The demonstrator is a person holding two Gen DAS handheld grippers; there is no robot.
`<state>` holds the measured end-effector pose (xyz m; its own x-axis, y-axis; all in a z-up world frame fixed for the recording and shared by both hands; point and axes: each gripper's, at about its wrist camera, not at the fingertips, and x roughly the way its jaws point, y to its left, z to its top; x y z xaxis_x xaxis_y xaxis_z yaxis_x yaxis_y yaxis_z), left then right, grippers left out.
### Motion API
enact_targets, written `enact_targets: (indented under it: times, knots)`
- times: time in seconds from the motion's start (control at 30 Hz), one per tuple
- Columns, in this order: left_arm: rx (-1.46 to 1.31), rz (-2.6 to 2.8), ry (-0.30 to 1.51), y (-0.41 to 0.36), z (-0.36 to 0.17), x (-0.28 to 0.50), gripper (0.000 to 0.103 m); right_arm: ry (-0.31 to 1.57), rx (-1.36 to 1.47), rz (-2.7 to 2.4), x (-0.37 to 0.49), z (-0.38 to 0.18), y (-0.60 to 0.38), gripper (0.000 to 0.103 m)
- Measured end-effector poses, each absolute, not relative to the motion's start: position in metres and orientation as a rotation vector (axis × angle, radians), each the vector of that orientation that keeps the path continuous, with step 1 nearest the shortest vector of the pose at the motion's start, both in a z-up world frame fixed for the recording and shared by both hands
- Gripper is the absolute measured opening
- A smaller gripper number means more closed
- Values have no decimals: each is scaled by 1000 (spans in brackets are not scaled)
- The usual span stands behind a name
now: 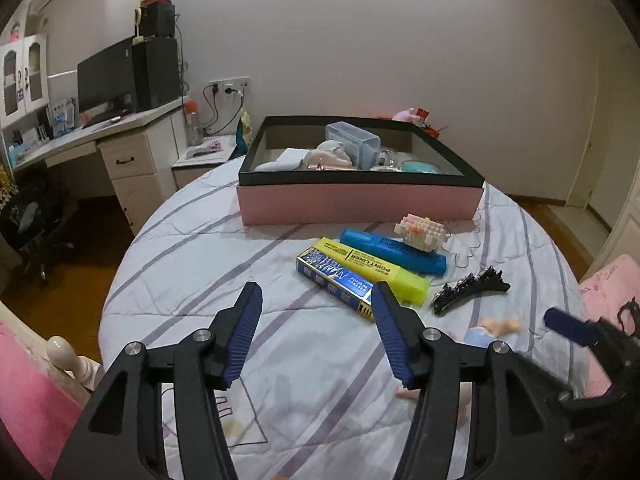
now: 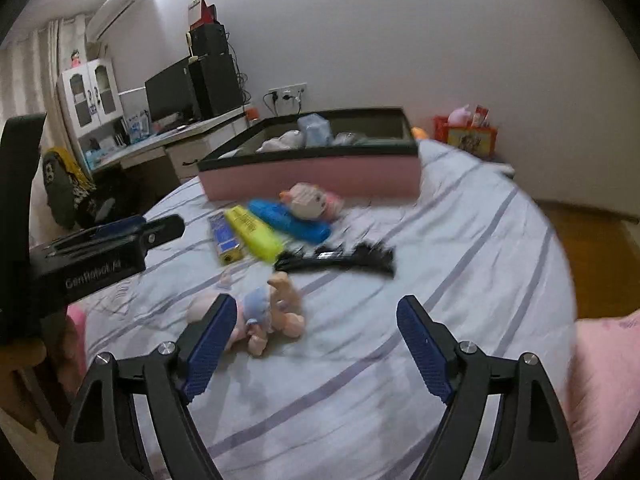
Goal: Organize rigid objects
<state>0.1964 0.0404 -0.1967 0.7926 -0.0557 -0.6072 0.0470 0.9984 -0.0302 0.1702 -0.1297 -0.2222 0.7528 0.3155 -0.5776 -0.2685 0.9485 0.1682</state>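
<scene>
Sitting at the far side of the bed (image 1: 200, 248), the pink box (image 1: 360, 200) with its dark rim already holds several things — a clear plastic container (image 1: 352, 142), something pale and rounded, a teal item at its right end (too small to name) — so part of the sorting looks done.

Left out on the striped cover, just near of the box, lie a blue marker (image 1: 394, 250) and a yellow highlighter (image 1: 372, 270) side by side, with a dark blue flat packet (image 1: 336, 280) touching the highlighter's left side. A small brick-built figure (image 1: 420, 230) rests on the far end of the blue marker. To the right is a black hair clip (image 1: 468, 290), and nearest of all a little doll (image 2: 264, 316).

So six pieces seem to remain, by my judgement somewhat past the start.

The left gripper (image 1: 316, 320) hangs with jaws partly apart and nothing between them, pointing toward the packet. The right gripper (image 2: 316, 332) stands wide and empty — the doll lies just beside its left finger, not gripped.
</scene>
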Motion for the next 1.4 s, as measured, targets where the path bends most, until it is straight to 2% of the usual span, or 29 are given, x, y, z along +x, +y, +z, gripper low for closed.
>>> enact_targets:
  times: [0.07, 0.1, 0.13, 0.43, 0.47, 0.57, 0.87, 1.03, 1.4]
  knots:
    - [-5, -46, 648, 43, -195, 193, 64, 655, 69, 334, 169, -224, -123, 84]
    - [0, -42, 651, 44, -195, 192, 71, 633, 65, 340, 166, -221, -120, 84]
    - [0, -38, 651, 47, -194, 190, 72, 628, 58, 356, 164, -219, -117, 85]
    - [0, -29, 669, 55, -196, 190, 72, 766, -59, 407, 195, -238, -71, 86]
    - [2, -31, 672, 55, -196, 191, 73, 768, -59, 406, 197, -239, -70, 82]
    - [12, -46, 670, 50, -193, 196, 75, 766, -60, 426, 198, -239, -73, 81]
    - [39, -148, 700, 4, -188, 241, 80, 709, 7, 352, 192, -218, -135, 82]
    - [86, -164, 745, -31, -196, 282, 81, 689, 38, 303, 210, -207, -170, 82]
    - [134, -132, 873, -57, -227, 340, 83, 695, 102, 299, 266, -207, -210, 82]
